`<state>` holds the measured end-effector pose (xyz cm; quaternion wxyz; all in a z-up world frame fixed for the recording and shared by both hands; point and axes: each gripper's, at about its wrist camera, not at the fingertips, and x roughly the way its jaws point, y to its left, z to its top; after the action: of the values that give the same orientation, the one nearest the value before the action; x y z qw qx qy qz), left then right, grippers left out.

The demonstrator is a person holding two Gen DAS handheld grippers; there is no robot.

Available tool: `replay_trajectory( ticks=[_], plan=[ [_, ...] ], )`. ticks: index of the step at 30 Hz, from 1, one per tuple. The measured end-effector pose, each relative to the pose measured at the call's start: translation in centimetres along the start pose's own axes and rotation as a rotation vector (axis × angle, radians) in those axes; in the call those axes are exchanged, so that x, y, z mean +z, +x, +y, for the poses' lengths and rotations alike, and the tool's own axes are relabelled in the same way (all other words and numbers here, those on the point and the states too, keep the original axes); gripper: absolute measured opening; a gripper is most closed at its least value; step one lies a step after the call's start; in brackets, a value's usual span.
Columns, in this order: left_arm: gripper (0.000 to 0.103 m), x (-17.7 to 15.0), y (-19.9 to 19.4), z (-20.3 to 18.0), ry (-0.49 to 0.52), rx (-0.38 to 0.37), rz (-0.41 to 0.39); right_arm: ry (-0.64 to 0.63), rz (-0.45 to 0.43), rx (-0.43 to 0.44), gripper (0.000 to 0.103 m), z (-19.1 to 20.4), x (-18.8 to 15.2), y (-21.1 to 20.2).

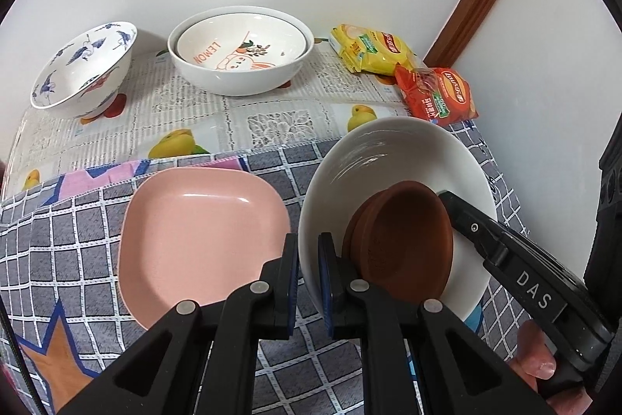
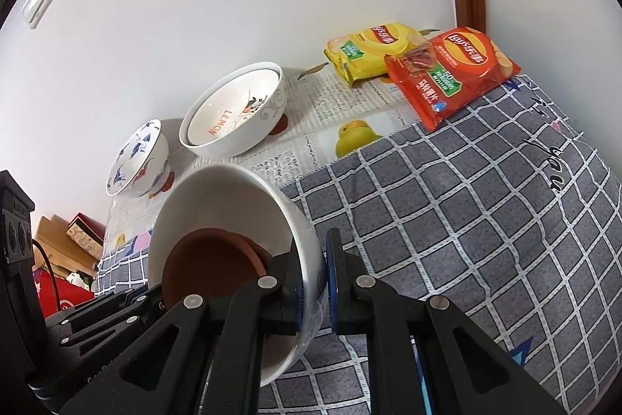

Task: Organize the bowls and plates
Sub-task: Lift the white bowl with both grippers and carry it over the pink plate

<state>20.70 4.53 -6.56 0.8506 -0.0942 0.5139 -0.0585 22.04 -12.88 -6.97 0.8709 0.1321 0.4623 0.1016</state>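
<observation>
Left wrist view: plain white ceramic bowl [image 1: 388, 158], small brown clay dish [image 1: 400, 240] inside, is clamped at its rim by left gripper [image 1: 308, 255] and right gripper [image 2: 314, 259], tilted above the grey checked cloth [image 2: 466, 220] beside the pink square plate [image 1: 202, 236].

A plain white glazed bowl [image 1: 392, 158] shows up, with small rust-brown clay saucers [image 1: 404, 240] inside it. Beside it, a matte pastel-pink square plate [image 1: 202, 232]. Underneath, a grey cloth [image 2: 466, 220] gridded in white lines, with orange and blue star shapes. Further back, a plastic cover printed with yellow fruit and lace squares [image 1: 272, 119]. There's a blue-and-white porcelain bowl painted with birds [image 1: 83, 65], a white bowl lettered LEMON in orange [image 1: 241, 45], a yellow crisp packet [image 2: 369, 49] and a red-orange one [image 2: 451, 72].
</observation>
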Motion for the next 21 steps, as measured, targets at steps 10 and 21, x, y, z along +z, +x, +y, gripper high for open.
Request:
replay_trajectory(
  ticks=[10, 21],
  plan=[
    [0.01, -0.2, -0.5, 1.9, -0.021, 0.012, -0.004, -0.013, 0.011, 0.014, 0.01, 1.9, -0.3, 0.7],
    [0.01, -0.7, -1.3, 4.6, -0.058, 0.032, -0.009, -0.038, 0.029, 0.04, 0.01, 4.3, -0.8, 1.6]
  ],
)
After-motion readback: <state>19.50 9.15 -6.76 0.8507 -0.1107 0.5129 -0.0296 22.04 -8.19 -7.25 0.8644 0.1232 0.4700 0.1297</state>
